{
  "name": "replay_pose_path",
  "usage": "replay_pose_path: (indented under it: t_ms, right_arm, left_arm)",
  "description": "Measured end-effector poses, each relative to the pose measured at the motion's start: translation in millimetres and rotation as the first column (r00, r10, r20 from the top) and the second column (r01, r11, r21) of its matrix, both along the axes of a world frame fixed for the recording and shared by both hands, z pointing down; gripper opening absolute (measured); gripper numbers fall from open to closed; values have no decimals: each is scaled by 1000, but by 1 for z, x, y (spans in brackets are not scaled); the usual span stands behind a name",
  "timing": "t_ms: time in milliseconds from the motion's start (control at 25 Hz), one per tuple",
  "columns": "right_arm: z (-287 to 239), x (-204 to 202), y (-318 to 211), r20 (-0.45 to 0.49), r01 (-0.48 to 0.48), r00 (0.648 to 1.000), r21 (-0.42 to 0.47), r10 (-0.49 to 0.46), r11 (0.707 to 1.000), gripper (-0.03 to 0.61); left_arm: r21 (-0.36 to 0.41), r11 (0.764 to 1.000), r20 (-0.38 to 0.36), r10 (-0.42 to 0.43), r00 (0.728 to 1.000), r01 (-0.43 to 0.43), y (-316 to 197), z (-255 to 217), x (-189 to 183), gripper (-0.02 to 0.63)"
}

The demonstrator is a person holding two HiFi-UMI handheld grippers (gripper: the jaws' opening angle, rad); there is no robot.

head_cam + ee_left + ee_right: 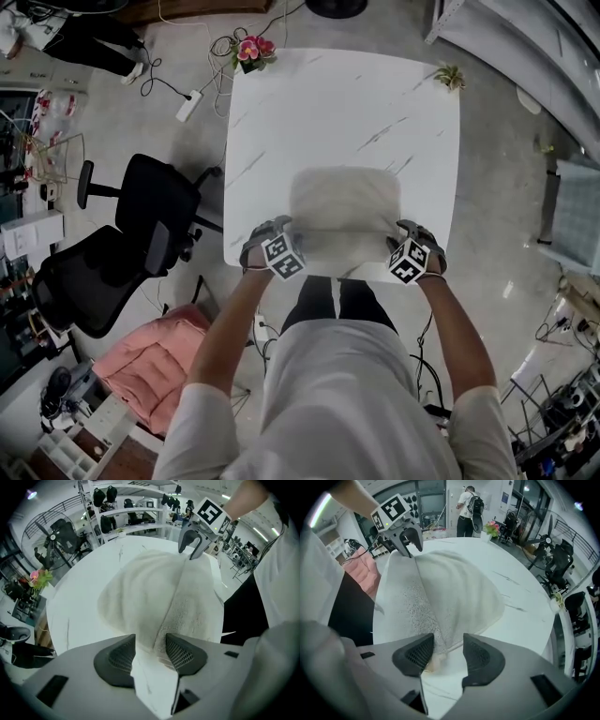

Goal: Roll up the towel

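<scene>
Left gripper (pixel 277 232) released at 7 o'clock corner of towel (pixel 345 208), right gripper (pixel 405 232) released at 5 o'clock corner, towel lay on white bench (pixel 281 112).

The head view looks steeply down from above the person's shoulders, some way off, onto the whole white marble-veined square bench (pixel 375 103) and the floor round it. The left gripper view sits close behind the left gripper (pixel 150 651), low over the bench, facing across the cream terry towel (pixel 140 588) to the right gripper (pixel 188 552). The right gripper view sits likewise behind its own jaws and faces the opposite way. All three share the towel and bench top.
</scene>
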State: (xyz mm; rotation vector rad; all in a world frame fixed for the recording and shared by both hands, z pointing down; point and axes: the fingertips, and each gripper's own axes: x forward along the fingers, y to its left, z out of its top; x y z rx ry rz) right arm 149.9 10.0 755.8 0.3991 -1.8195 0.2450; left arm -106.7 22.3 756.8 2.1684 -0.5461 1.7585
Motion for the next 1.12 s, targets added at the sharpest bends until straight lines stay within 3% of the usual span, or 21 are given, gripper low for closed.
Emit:
replay_pose_path:
  t_ms: [200, 480, 640, 800, 920, 1120]
  right_arm:
    - [-14, -4, 3, 7, 15, 1000, 20, -15, 1000, 209]
    - [-58, -7, 15, 118, -7, 993, 70, -2, 998, 191]
    - [-62, -12, 42, 148, 24, 989, 41, -30, 999, 187]
    - [-52, -15, 67, 159, 30, 987, -11, -28, 999, 187]
    - [-40, -13, 77, 138, 35, 990, -16, -33, 999, 183]
    - [-19, -12, 81, 106, 47, 993, 10, -48, 999, 169]
  left_arm:
    - [8, 999, 31, 49, 998, -49, 2, -10, 4, 209]
    - [26, 999, -52, -28, 998, 30, 11, -51, -2, 219]
    - [34, 999, -140, 5, 990, 0, 35, -65, 8, 204]
    - [45, 999, -168, 35, 985, -28, 62, -55, 20, 155]
    - [48, 998, -144, 50, 988, -44, 78, -40, 24, 153]
    - [144, 988, -56, 69, 996, -61, 78, -11, 21, 134]
